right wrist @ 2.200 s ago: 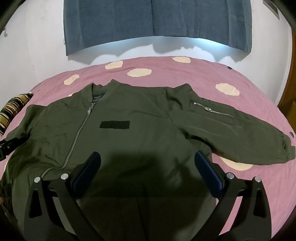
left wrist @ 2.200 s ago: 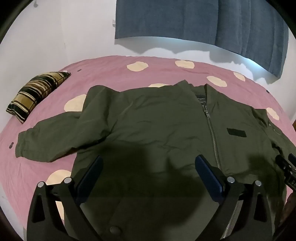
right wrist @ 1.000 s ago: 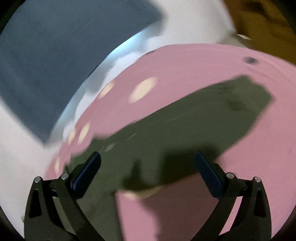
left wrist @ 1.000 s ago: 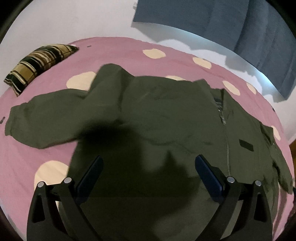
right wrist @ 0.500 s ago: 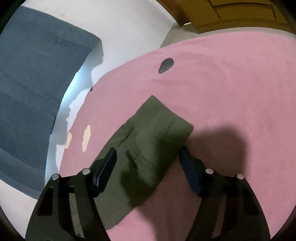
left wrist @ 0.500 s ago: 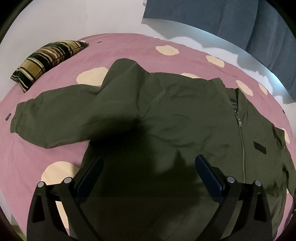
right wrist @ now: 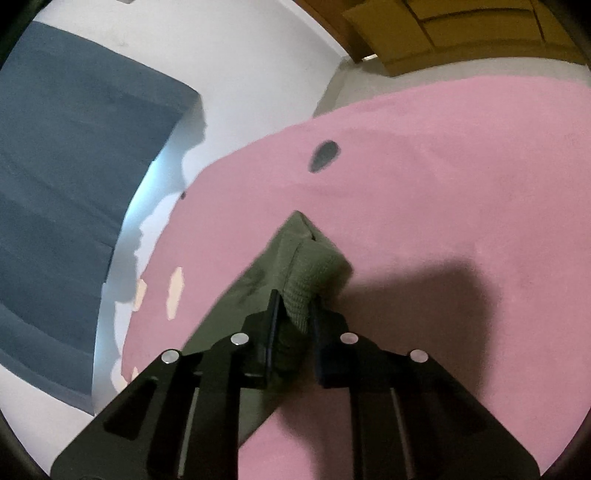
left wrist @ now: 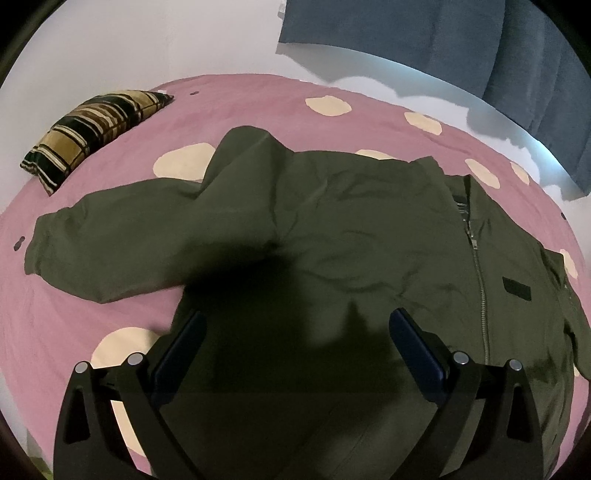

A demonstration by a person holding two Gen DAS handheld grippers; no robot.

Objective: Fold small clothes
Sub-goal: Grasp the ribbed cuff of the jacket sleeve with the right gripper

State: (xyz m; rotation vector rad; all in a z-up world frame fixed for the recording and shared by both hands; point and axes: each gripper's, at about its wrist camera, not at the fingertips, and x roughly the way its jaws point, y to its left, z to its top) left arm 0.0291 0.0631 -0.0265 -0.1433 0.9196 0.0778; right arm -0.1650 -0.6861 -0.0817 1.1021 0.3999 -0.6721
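An olive green zip jacket (left wrist: 351, 236) lies spread front-up on the pink bedspread (left wrist: 92, 314); its one sleeve (left wrist: 122, 240) stretches out to the left. My left gripper (left wrist: 295, 328) hovers open above the jacket's lower body, nothing between its fingers. In the right wrist view my right gripper (right wrist: 293, 306) is closing on the ribbed cuff (right wrist: 314, 273) of the other sleeve (right wrist: 240, 295), which lies on the pink cover. The cuff fabric is bunched and pinched between the pads. The rest of the jacket is out of that view.
A striped brown and black pillow (left wrist: 92, 125) rests at the bed's far left corner. Blue curtains (left wrist: 461, 40) hang on the white wall behind the bed. A wooden door (right wrist: 461, 26) stands beyond the bed's right side.
My right gripper swung out to the sleeve's end, dropped over the cuff and closed from wide open onto it. The left gripper stayed open above the jacket body.
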